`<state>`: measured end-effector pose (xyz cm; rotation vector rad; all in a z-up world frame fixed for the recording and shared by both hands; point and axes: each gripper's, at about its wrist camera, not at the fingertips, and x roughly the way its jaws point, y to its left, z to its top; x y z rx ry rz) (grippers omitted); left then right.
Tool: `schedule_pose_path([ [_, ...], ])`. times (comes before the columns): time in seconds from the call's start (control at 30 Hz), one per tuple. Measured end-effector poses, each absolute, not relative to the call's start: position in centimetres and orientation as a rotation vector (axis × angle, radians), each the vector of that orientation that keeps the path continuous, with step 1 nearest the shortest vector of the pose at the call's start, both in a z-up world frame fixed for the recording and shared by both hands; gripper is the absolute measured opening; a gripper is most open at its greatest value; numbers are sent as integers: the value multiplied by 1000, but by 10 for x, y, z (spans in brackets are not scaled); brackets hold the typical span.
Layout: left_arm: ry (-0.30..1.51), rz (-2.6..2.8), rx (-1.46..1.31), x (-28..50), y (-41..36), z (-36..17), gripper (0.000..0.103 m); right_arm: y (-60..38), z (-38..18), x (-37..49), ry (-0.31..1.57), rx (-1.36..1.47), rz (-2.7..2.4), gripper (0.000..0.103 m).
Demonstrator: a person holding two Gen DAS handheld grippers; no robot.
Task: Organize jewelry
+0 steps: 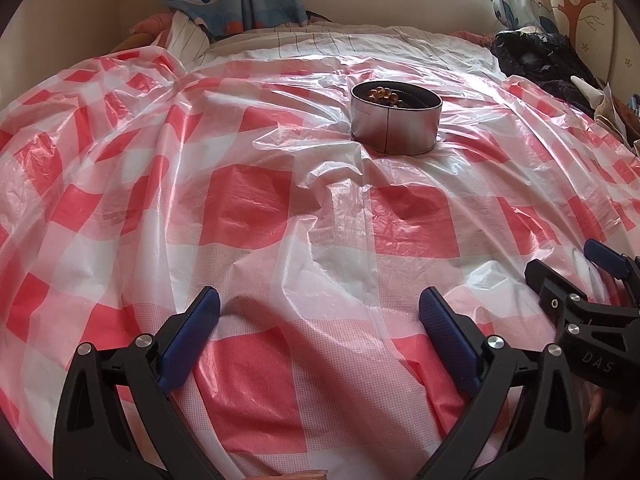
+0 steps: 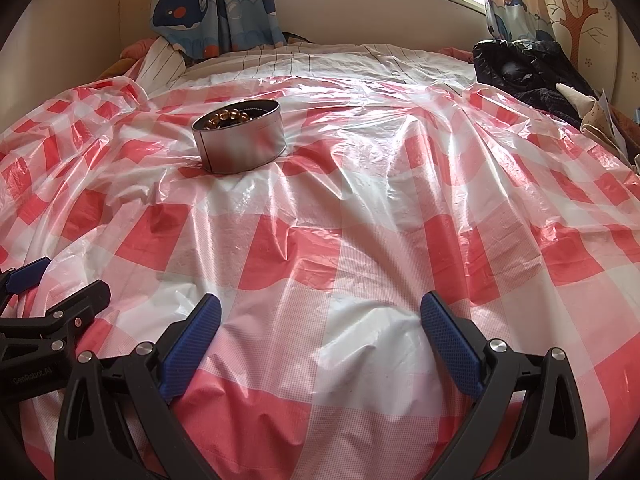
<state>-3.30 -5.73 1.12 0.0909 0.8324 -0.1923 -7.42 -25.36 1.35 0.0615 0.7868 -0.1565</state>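
A round silver tin [image 1: 396,120] stands upright on the red-and-white checked plastic sheet [image 1: 256,216] that covers the bed. Amber beads [image 1: 383,95] lie inside it on a dark lining. In the right wrist view the tin [image 2: 242,141] is ahead to the left, with the beads [image 2: 228,117] showing over its rim. My left gripper [image 1: 320,304] is open and empty, low over the sheet, well short of the tin. My right gripper [image 2: 321,312] is open and empty too. Each shows in the other's view, the right gripper [image 1: 568,264] at the right edge and the left gripper [image 2: 68,280] at the left edge.
A black jacket [image 2: 528,68] lies heaped at the far right of the bed. Whale-print curtains [image 2: 208,4] hang at the back under a window. A striped sheet [image 2: 320,60] shows beyond the plastic. A wall with a tree decal [image 2: 576,12] bounds the right side.
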Motion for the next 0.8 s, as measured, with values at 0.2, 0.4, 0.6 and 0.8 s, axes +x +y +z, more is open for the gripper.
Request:
schedule_pose_path([
  [0.2, 834, -188, 95, -32, -57, 10, 96, -254, 13, -74, 789, 57, -162, 95],
  [0.4, 819, -175, 107, -33, -59, 9, 95, -254, 13, -74, 784, 58, -163, 95],
  [0.6, 826, -175, 103, -32, -58, 8, 96, -254, 13, -74, 784, 55, -165, 95],
  [0.8, 831, -175, 91, -33, -56, 8, 96, -253, 12, -73, 799, 53, -165, 96],
])
